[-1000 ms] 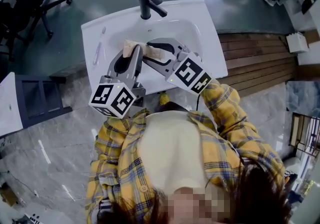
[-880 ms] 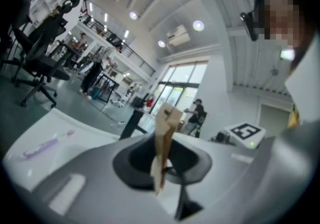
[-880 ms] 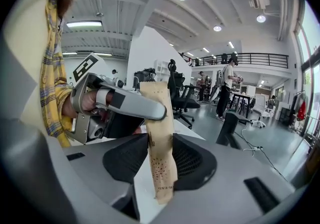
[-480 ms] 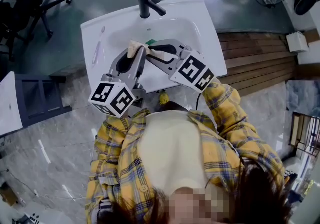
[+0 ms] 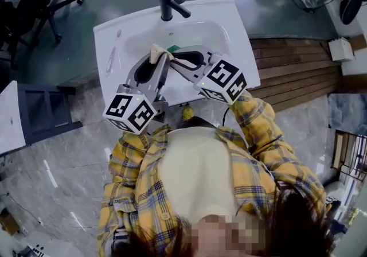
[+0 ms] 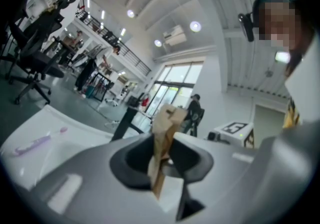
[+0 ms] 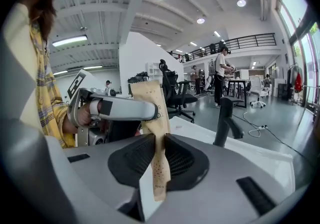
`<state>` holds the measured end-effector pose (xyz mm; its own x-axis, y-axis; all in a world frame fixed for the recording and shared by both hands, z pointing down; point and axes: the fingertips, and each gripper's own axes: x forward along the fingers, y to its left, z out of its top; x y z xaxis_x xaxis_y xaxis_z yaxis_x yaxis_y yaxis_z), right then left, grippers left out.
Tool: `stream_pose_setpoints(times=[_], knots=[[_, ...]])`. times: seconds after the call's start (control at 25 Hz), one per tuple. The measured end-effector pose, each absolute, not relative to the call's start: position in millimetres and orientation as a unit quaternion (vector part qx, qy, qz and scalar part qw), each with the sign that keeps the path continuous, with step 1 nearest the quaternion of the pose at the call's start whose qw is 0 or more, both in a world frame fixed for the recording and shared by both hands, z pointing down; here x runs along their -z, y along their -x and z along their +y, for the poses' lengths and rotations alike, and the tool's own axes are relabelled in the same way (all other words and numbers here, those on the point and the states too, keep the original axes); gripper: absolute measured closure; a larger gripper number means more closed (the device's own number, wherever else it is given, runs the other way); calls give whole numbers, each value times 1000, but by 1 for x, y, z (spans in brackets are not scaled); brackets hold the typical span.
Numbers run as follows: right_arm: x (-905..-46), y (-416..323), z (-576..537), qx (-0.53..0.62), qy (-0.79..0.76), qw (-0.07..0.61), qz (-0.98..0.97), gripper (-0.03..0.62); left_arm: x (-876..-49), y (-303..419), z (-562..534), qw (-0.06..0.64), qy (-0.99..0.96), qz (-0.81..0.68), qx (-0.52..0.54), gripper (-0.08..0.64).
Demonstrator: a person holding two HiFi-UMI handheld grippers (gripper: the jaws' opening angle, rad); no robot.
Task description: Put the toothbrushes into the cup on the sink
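A tan paper packet (image 7: 150,100) is held upright between both tools above the white ceramic sink (image 5: 229,26). The left gripper (image 6: 162,143) is clamped on one part of it. The right gripper (image 7: 159,155), whose jaws have just been closing, is pressed on it just beside. A wrapped toothbrush is judged to be in the course of being opened. A steady pull apart, with both grips kept firm, seems called for next to tear the paper. At 10 o'clock from the grippers, a lilac toothbrush (image 5: 112,58) lies on the sink's rim. At 12 o'clock stands a black tap (image 5: 167,0). No cup is seen. Fine print on the packet cannot be read.
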<state>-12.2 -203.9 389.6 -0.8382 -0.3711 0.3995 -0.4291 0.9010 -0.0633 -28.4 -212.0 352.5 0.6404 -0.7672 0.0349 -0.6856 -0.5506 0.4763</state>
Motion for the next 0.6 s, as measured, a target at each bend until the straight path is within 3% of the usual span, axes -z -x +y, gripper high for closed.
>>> stream_pose_setpoints(times=[0.6], knots=[[-388,4,-211,-158,-226,154,-949,535,-346,29,-207,217,-878,-415,101,474]])
